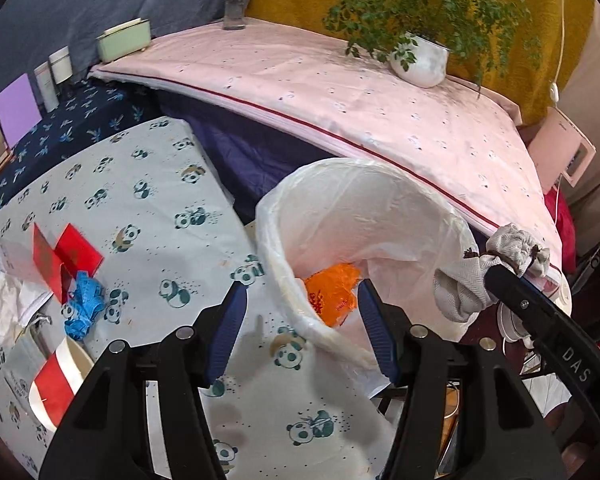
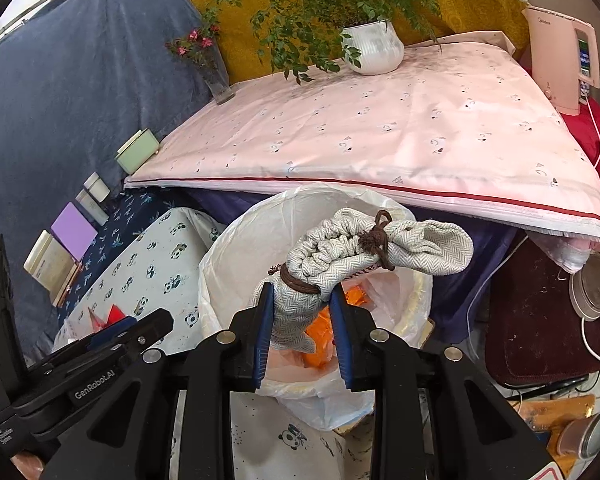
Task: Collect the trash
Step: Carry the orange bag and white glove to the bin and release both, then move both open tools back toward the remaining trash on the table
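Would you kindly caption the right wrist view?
Right gripper holds a grey pouch over the lined bin.

Black left gripper, blue ribbed pads, silver screws, black right gripper, white "GenRobot.AI" lettering

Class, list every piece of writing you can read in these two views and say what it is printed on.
"DAS" – on the right gripper, seen from the left wrist.
"GenRobot.AI" – on the left gripper, seen from the right wrist.
"Midea" – faint, on the pink appliance.
Print on the cloth pouch and orange wrapper: unreadable.
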### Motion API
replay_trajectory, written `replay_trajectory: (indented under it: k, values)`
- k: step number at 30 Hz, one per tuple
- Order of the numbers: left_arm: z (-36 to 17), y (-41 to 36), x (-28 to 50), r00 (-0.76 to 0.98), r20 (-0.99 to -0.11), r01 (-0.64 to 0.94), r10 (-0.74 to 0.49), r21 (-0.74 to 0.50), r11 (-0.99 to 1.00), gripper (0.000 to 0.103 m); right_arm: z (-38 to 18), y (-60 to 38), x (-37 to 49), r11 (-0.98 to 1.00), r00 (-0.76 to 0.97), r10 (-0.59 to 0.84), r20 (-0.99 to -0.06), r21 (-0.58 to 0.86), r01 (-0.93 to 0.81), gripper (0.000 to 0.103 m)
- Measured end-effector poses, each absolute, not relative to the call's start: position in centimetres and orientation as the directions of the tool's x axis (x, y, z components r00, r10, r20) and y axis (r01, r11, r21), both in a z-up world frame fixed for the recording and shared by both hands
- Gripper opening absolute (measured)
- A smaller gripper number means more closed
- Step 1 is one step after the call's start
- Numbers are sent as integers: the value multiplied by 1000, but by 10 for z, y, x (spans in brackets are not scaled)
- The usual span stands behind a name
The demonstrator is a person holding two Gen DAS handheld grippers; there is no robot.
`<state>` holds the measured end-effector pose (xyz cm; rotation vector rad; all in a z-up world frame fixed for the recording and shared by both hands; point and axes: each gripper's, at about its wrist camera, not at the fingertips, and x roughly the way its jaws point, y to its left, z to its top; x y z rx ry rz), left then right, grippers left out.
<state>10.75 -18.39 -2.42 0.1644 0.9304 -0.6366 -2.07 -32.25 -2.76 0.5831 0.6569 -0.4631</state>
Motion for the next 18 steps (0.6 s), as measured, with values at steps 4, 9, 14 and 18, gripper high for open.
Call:
replay_trajectory:
  k: [4, 9, 14, 18]
  values:
    - [-23, -174, 111, 442, -787, 558, -431, -135, 819, 55, -28, -318, -12, 754, 701, -206, -683, 346, 559, 30]
    - [-22, -161, 114, 452, -784, 536, -425, -142, 832, 57, -26, -312, -1, 765, 700, -213, -682, 329, 553, 36]
    - [-20, -150, 114, 474, -777, 518, -413, -133, 845, 61, -19, -305, 5, 773, 712, -214, -669, 329, 542, 42]
    - [-18, -138, 115, 486, -773, 501, -408, -136, 855, 62, -14, -294, 7, 784, 720, -207, -662, 328, 527, 45]
